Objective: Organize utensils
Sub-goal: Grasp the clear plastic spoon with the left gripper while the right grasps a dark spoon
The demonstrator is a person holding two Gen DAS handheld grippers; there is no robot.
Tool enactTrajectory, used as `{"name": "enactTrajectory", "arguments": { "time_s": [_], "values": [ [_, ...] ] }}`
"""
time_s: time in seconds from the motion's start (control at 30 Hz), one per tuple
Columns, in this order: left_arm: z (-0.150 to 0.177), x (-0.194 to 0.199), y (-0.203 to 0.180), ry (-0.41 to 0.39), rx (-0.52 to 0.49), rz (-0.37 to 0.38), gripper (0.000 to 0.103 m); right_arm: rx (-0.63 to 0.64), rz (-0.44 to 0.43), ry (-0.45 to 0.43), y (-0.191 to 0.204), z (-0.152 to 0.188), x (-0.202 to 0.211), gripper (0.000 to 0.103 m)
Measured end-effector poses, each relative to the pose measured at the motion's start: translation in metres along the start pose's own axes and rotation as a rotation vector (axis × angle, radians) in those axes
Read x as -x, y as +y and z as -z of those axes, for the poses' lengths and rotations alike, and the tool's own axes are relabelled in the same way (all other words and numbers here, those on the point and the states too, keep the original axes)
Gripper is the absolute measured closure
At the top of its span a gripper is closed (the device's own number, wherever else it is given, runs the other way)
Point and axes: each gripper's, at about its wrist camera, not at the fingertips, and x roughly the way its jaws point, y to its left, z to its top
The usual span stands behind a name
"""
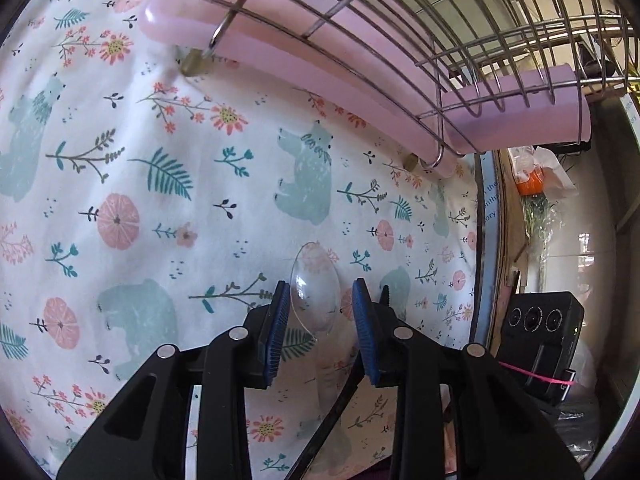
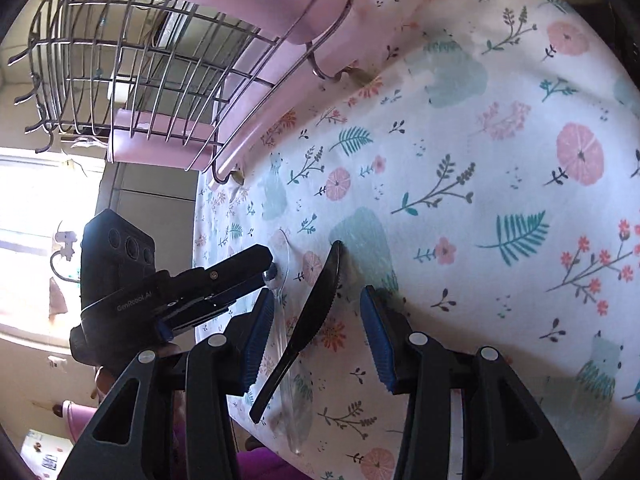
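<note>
Clear plastic spoon (image 1: 316,296): lies flat on the floral, bear-printed cloth covering the counter (image 1: 168,208), bowl between the wide-open left tongs (image 1: 320,300), not gripped. Black plastic serrated knife (image 2: 308,316): lies just beside the spoon, handle crossing it, between the wide-open right tongs (image 2: 316,320), not gripped. Suggested handling: lower each pair of tongs squarely over its handle, close on the narrow shaft, lift one utensil clear before the other so the crossed handles do not drag. Wire dish rack with pink plastic drip tray (image 1: 420,40): stands well beyond both utensils; no utensils visible in its shown compartments; pink cup-like holder (image 1: 520,116) contents cannot be told.
</note>
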Motion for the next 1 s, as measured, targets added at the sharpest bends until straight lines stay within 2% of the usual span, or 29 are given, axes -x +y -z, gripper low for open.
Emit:
{"name": "enactTrajectory", "arguments": {
  "time_s": [0.03,0.07,0.17,0.23,0.27,0.3,0.47,0.73,1.0],
  "values": [
    [0.0,0.0,-0.001,-0.003,-0.009,-0.004,0.073,-0.009,-0.007,0.002,-0.001,-0.001,-0.001,0.058],
    [0.001,0.0,-0.001,-0.006,-0.017,-0.011,0.08,-0.021,-0.021,0.007,-0.001,-0.002,-0.003,0.059],
    [0.0,-0.003,-0.005,-0.011,-0.031,0.006,0.082,-0.043,-0.064,0.031,-0.002,-0.002,-0.01,0.064],
    [0.002,-0.005,-0.01,-0.022,-0.052,0.019,0.085,-0.041,-0.063,0.026,-0.002,-0.004,-0.015,0.068],
    [0.002,-0.004,-0.012,-0.027,-0.063,0.025,0.087,-0.039,-0.061,0.022,-0.003,-0.004,-0.017,0.074],
    [0.002,-0.004,-0.015,-0.032,-0.073,0.03,0.09,-0.037,-0.055,0.016,-0.004,-0.005,-0.018,0.086],
    [0.006,0.001,-0.025,-0.063,-0.136,0.053,0.101,-0.025,-0.07,-0.014,-0.009,-0.005,-0.018,0.1],
    [0.015,0.011,-0.036,-0.131,-0.204,0.027,0.102,0.073,-0.054,-0.116,0.011,-0.004,0.004,0.102],
    [0.021,0.045,-0.038,-0.251,-0.223,0.026,0.102,0.191,-0.006,-0.228,0.037,0.001,0.03,0.102]
  ]
}}
